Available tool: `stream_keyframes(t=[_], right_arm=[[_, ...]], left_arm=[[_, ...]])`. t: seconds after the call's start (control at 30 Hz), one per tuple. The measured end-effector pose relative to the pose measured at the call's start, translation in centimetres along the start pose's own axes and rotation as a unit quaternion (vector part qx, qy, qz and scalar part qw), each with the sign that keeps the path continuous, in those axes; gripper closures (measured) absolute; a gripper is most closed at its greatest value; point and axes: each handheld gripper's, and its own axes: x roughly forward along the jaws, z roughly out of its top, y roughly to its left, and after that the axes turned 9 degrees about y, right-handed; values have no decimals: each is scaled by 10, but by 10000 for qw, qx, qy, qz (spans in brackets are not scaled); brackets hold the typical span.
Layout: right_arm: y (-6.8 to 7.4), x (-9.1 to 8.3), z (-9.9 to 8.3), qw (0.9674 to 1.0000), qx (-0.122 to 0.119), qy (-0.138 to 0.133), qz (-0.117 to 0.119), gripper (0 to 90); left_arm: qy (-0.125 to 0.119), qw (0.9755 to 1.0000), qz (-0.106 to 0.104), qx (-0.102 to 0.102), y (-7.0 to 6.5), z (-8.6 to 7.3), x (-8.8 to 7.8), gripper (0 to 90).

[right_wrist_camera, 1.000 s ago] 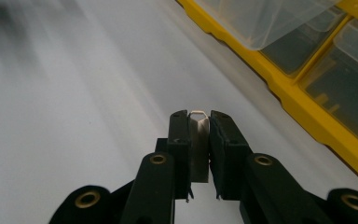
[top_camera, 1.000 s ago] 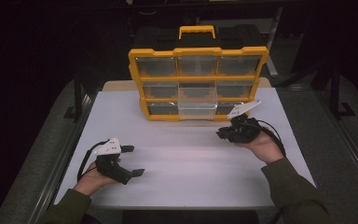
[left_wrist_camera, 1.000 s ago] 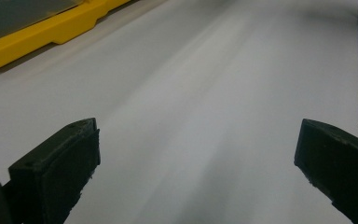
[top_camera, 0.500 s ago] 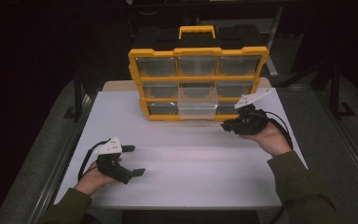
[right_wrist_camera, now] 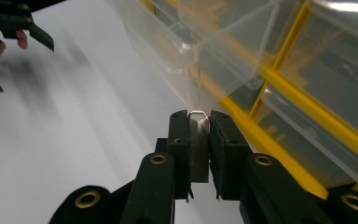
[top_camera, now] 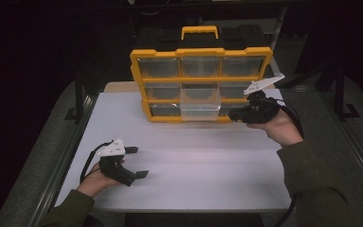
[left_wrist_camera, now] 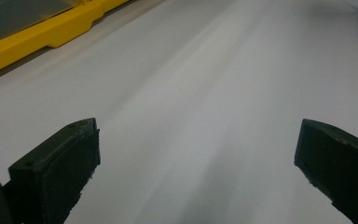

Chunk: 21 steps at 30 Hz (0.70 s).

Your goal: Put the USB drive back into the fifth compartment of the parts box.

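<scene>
The right gripper (top_camera: 232,115) has come forward since a second ago: then it hovered over the white table (top_camera: 208,156) off the lower right corner of the yellow organizer (top_camera: 201,82), and now it sits close against that corner, the hand (top_camera: 279,126) lifted nearer the cabinet. In the right gripper view its jaws are pressed together on a small piece of silvery metal (right_wrist_camera: 198,149), a thin bent strip that stands upright between the pads with its rounded top just showing above them. What the strip is I cannot tell. Directly ahead of the jaws and slightly above them hangs the clear drawer (top_camera: 198,103), pulled partway out of the organizer's middle column; its lower front edge lies just beyond the strip's tip, and whether they touch is unclear.

The left gripper (top_camera: 137,162) has not shifted from where it rested earlier, low on the near left of the table, held in the left hand (top_camera: 94,179). Its jaws stand wide apart with only bare tabletop between them, and the organizer's yellow base (left_wrist_camera: 42,32) lies far ahead and off to the left of them in the left gripper view.
</scene>
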Motion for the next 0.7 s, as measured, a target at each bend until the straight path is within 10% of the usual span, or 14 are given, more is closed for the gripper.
stream_keyframes(t=[0.7], right_arm=[[1,-22,50,9994,-156,-309,-7,778]], left_arm=[[-26,10000,-10,10,-1,2,1,0]])
